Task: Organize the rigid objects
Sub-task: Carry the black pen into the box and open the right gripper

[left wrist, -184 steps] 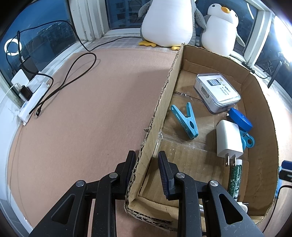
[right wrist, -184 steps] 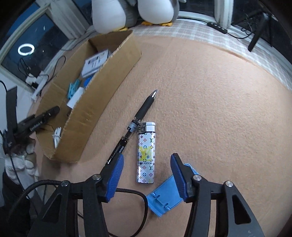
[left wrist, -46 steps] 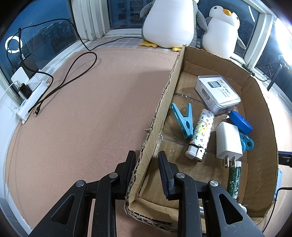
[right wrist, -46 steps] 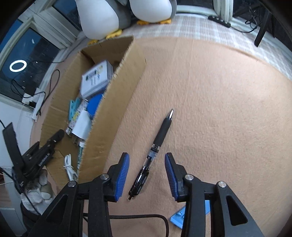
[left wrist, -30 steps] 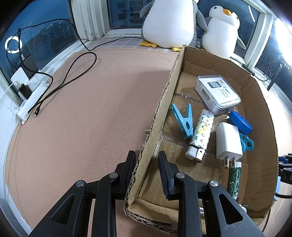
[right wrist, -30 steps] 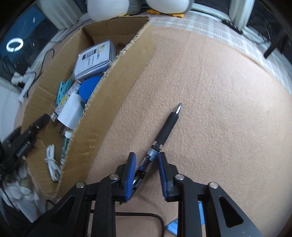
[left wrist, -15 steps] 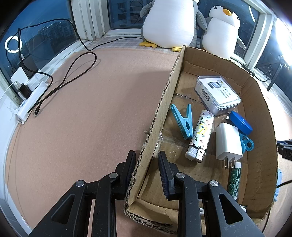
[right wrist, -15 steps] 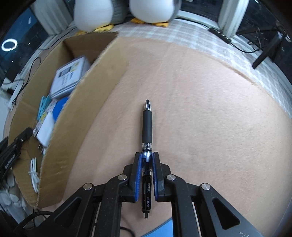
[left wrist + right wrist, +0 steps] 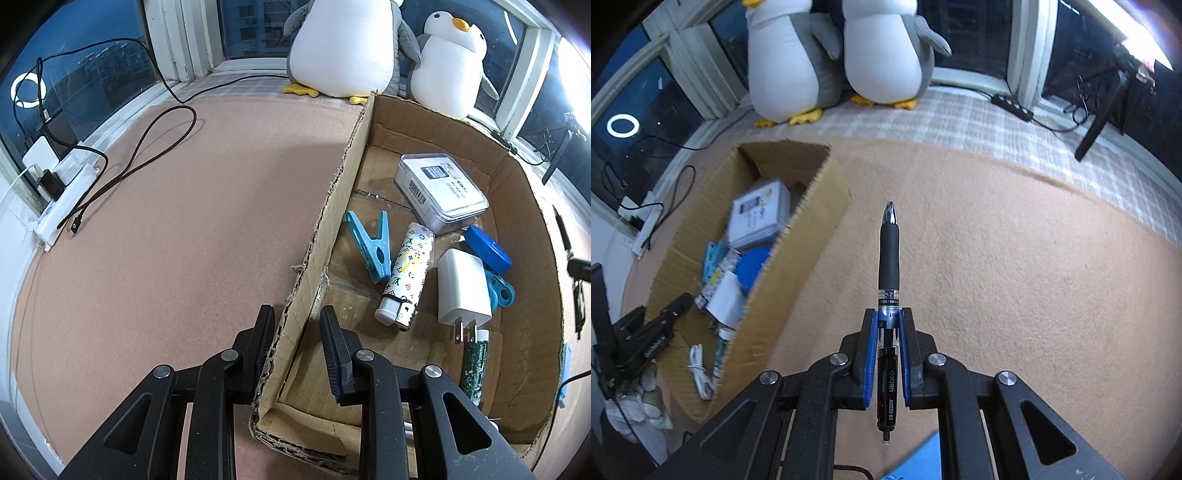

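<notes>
The pen (image 9: 888,295), a moment ago lying on the mat between spread fingers, is now pinched in the right gripper (image 9: 888,325), its tip pointing ahead, off the floor. Left of it waits the cardboard box (image 9: 798,251), whose wall the left gripper (image 9: 295,332) clamps steady, ready for the drop.

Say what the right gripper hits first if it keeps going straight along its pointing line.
Likely the tan mat: the right gripper, shut on the pen, points down at bare mat right of the box. Pen tip lands first; depth unclear.
</notes>
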`<move>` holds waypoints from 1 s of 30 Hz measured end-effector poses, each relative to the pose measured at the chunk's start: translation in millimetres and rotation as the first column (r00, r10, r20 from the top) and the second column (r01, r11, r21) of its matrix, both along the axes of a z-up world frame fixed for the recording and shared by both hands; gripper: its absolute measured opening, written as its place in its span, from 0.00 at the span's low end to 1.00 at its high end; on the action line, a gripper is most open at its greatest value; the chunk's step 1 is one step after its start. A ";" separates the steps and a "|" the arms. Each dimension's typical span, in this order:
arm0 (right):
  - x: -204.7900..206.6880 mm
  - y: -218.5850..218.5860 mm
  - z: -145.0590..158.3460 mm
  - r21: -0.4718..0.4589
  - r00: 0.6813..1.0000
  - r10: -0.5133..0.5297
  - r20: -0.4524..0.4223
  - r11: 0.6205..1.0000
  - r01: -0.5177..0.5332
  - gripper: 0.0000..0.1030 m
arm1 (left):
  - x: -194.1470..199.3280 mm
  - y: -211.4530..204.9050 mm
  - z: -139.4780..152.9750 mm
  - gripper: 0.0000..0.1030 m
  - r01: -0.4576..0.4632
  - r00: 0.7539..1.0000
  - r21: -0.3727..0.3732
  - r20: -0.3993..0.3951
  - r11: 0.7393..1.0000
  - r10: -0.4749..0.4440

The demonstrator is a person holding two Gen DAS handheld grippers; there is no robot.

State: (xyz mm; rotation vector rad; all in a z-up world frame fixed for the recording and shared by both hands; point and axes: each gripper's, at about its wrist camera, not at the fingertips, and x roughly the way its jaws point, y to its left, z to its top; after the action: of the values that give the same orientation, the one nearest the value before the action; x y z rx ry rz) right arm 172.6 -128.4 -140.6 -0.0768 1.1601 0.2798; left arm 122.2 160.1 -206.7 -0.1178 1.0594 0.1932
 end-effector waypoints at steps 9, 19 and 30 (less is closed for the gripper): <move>5.0 41.2 27.4 0.047 0.996 0.056 0.065 0.997 -0.059 0.10 | 0.2 1.7 -0.2 0.27 0.001 1.000 0.002 0.002 1.000 -0.001; 2.6 86.6 39.6 0.066 0.986 0.138 0.090 0.987 -0.144 0.10 | -1.4 2.8 0.6 0.27 0.002 1.000 0.000 0.002 1.000 -0.002; -2.1 119.0 32.8 0.070 0.978 0.198 0.073 0.977 -0.203 0.10 | -1.4 3.1 0.6 0.27 0.001 1.000 0.000 0.003 1.000 -0.001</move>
State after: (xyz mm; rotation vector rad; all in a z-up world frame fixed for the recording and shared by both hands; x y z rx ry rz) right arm 170.5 -9.5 -107.8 -0.1343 1.0762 0.4974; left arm 120.8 163.1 -206.1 -0.1175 1.0569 0.1915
